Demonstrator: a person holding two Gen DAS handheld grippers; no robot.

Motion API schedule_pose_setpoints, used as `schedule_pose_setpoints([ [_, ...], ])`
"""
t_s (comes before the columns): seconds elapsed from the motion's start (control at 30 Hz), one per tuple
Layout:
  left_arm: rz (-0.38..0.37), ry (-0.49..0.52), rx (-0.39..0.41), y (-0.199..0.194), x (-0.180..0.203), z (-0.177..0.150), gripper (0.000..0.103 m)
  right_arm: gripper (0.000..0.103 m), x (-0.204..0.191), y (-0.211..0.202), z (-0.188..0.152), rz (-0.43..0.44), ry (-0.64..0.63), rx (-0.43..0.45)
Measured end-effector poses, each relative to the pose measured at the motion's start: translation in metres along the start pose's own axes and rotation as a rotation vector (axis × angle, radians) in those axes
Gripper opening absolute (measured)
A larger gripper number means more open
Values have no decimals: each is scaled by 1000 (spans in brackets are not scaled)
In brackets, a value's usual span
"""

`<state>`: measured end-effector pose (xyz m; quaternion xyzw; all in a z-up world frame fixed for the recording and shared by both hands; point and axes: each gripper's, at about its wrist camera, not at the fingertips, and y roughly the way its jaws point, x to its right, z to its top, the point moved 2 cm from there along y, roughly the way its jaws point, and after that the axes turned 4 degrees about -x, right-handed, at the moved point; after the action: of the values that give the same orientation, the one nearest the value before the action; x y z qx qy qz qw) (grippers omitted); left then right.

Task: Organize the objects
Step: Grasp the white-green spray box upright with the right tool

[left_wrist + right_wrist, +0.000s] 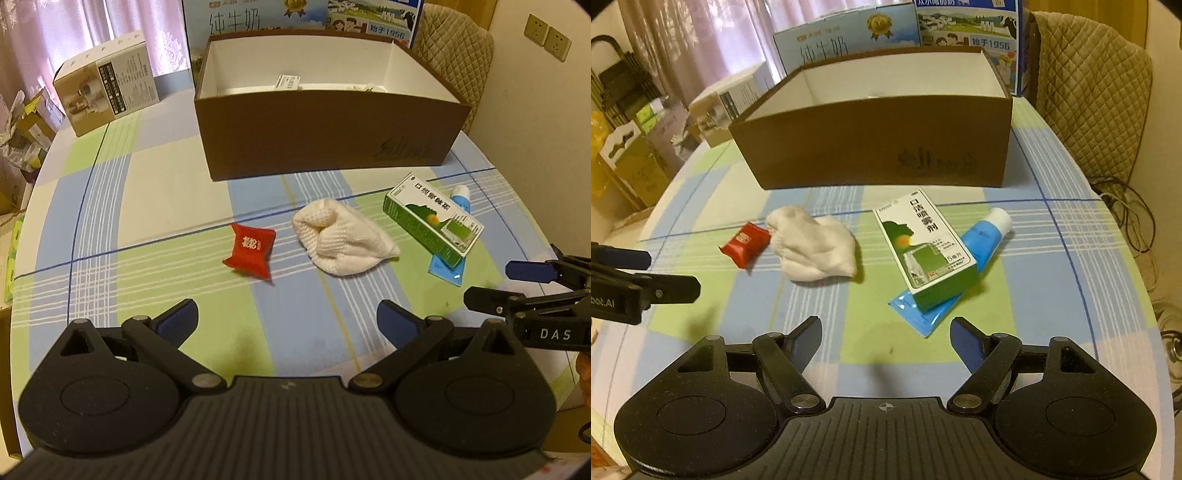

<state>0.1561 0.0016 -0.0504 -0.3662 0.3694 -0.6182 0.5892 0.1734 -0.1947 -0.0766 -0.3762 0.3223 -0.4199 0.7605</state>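
Your four loose items lie in a row on the checked blue, green and white tablecloth [155,199], in front of the open brown cardboard box with white lining [328,136]; from your left: red square foil snack packet [251,252], balled white knitted cloth [341,234], green and white rectangular medicine carton [432,218], blue plastic tube with a white cap [460,194]; the carton lies across the tube, resting on it. Right wrist view shows packet [746,243] and cloth [816,247] touching or nearly so, while left wrist view shows a clear gap between them; cannot tell which holds. Right view also shows most of the tube [982,236] and its crimped end poking out below the carton [923,243]; left view hides most of it. Left view looks down into the box and shows a small white labelled card [289,82] and other pale bits on its floor; right view sees only the box [879,147] wall and lining.

Your left gripper [288,317] has its fingers spread wide over bare cloth, short of the packet, holding nothing; your right gripper [884,339] is likewise wide, empty, just short of the tube's crimped end. Behind the box: blue milk cartons [258,18]; a beige printed box [107,85] at far left; a quilted chair cover [1089,92] at right.
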Motion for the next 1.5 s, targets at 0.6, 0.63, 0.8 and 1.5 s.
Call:
schedule_pose_setpoints([
  [0.6,33,-19,-29,27,-17,11,97,73,12,19,43,-88,-89,75],
  [0.63,38,-23,-34,29,-19,12,97,72,12,22,45,-92,-99,73],
  [0.8,55,-35,-35,38,-28,18,97,72,8,44,53,-107,-167,45],
  [1.5,103,-37,-47,58,-44,28,97,53,0,94,63,-167,-358,-25],
])
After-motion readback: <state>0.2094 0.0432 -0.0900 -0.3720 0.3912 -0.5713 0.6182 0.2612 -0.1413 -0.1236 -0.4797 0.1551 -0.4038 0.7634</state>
